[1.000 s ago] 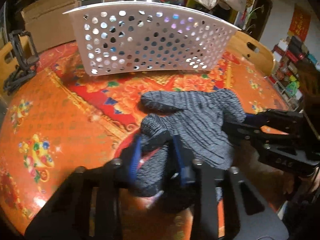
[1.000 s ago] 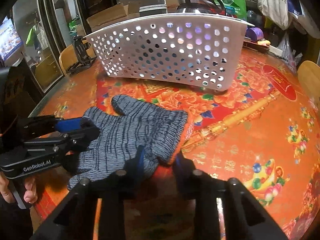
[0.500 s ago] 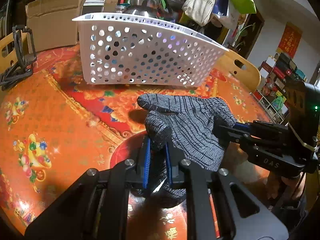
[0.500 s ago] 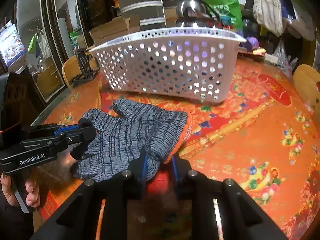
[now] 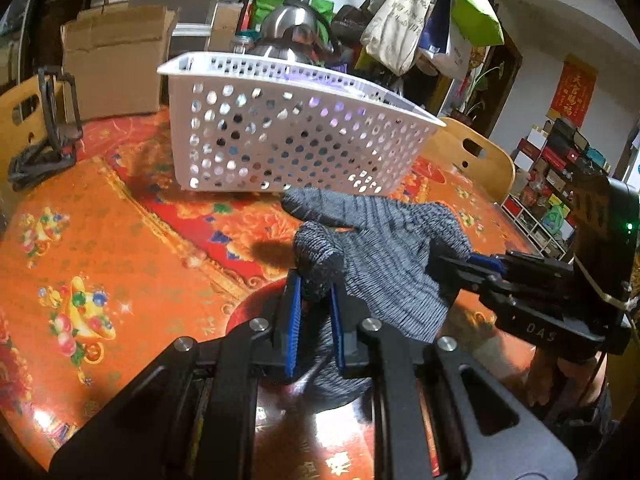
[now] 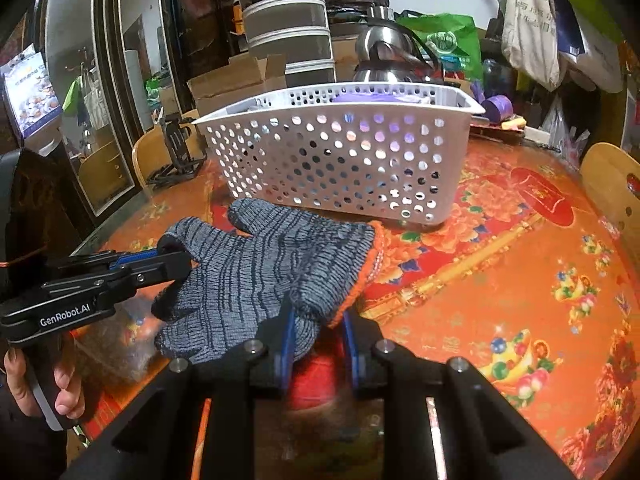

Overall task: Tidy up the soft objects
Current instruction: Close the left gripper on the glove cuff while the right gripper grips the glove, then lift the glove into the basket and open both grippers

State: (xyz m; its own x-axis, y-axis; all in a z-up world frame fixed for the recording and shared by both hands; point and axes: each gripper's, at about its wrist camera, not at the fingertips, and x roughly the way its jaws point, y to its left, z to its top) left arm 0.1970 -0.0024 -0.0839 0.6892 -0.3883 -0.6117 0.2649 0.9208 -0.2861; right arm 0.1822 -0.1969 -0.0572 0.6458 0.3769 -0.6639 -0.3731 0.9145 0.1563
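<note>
A grey knitted glove (image 5: 384,248) with an orange cuff edge (image 6: 372,256) hangs between both grippers, lifted off the orange table. My left gripper (image 5: 314,300) is shut on the glove's finger end; it also shows in the right wrist view (image 6: 160,264). My right gripper (image 6: 316,320) is shut on the cuff end; it also shows in the left wrist view (image 5: 452,268). A white perforated basket (image 5: 288,140) stands just behind the glove (image 6: 272,264), with something purple inside (image 6: 376,98).
The round table (image 6: 500,280) carries a black folding stand (image 5: 48,128) at the far left. Wooden chair backs (image 5: 472,156) stand at the table's edges. A cardboard box (image 5: 116,60), a steel kettle (image 6: 384,60) and hanging bags (image 5: 404,12) crowd the back.
Both grippers have risen with the glove and carried it towards the basket. The glove now hangs above the table, and the basket rim sits lower in both views.
</note>
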